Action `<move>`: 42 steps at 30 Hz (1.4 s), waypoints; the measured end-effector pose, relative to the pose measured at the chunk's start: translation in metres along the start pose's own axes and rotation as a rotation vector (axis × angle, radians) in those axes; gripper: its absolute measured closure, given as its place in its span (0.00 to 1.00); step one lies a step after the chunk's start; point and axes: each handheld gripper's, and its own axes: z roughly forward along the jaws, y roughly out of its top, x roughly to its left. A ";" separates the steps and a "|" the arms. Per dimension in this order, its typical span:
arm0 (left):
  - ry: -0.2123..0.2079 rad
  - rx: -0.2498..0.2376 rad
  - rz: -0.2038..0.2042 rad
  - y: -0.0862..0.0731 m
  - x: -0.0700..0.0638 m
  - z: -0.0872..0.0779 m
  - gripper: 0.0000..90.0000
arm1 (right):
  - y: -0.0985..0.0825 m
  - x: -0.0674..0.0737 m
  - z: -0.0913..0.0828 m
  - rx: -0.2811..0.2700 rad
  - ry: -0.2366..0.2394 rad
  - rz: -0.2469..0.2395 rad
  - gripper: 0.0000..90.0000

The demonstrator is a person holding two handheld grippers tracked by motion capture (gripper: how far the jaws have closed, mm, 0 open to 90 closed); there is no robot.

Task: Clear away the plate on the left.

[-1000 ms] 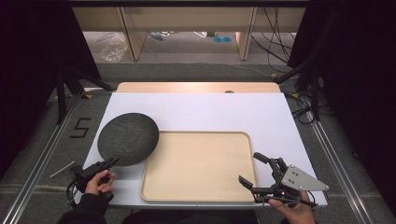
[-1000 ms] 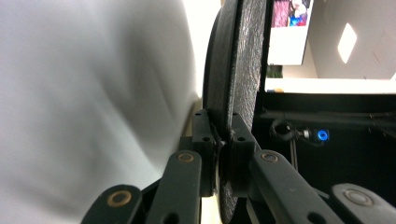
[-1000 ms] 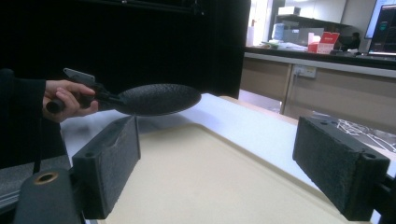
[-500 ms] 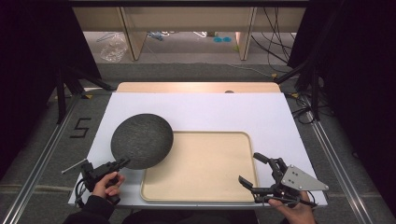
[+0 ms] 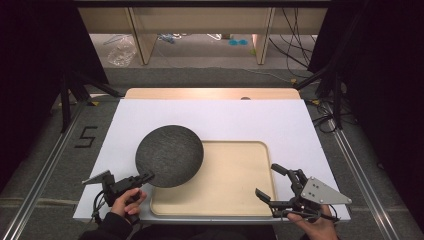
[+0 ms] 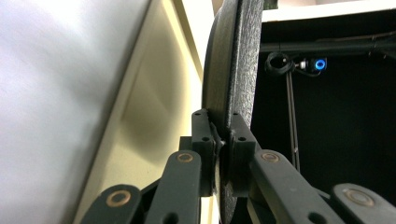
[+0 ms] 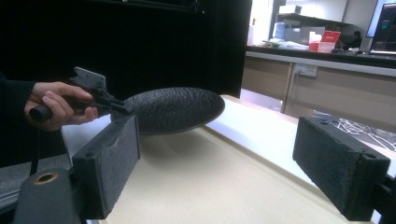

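High view shows the dark plate point(image 5: 169, 155) held above the tray's point(image 5: 235, 175) ten o'clock corner, overlapping it and the white mat point(image 5: 225, 120). Left gripper point(image 5: 142, 178) pinches the plate's rim at seven o'clock, jaws clamped tight on it. Right gripper point(image 5: 274, 184) sits at the tray's four o'clock edge, jaws wide apart, nothing between them.

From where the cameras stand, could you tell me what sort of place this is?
Probably a lab or office recording station, not a home. A white table sits between black curtains, with cables on the floor. The right gripper view shows a counter with monitors behind.
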 end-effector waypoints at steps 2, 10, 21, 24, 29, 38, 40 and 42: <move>-0.006 0.004 -0.004 -0.003 -0.001 0.003 0.94 | 0.000 0.000 0.000 0.000 -0.001 0.000 0.18; 0.005 0.057 0.011 -0.015 -0.002 0.014 0.94 | 0.000 0.000 0.000 0.001 -0.002 0.001 0.18; 0.006 0.125 0.043 -0.032 -0.006 0.033 0.94 | 0.000 0.000 0.000 0.001 -0.003 0.002 0.18; 0.019 0.138 0.055 -0.037 -0.007 0.038 0.94 | 0.000 0.000 -0.001 0.002 -0.002 0.005 0.18; 0.032 0.172 0.057 -0.045 -0.006 0.048 0.93 | 0.000 0.000 0.000 0.002 -0.002 0.003 0.18; 0.047 0.209 0.064 -0.055 -0.006 0.066 0.93 | 0.000 0.000 -0.001 0.008 0.000 0.004 0.18; 0.055 0.219 0.068 -0.056 -0.006 0.069 0.92 | 0.000 0.000 -0.002 0.009 0.004 0.003 0.18; 0.070 0.225 0.051 -0.058 -0.007 0.072 0.92 | 0.000 0.000 -0.002 0.011 0.005 0.005 0.18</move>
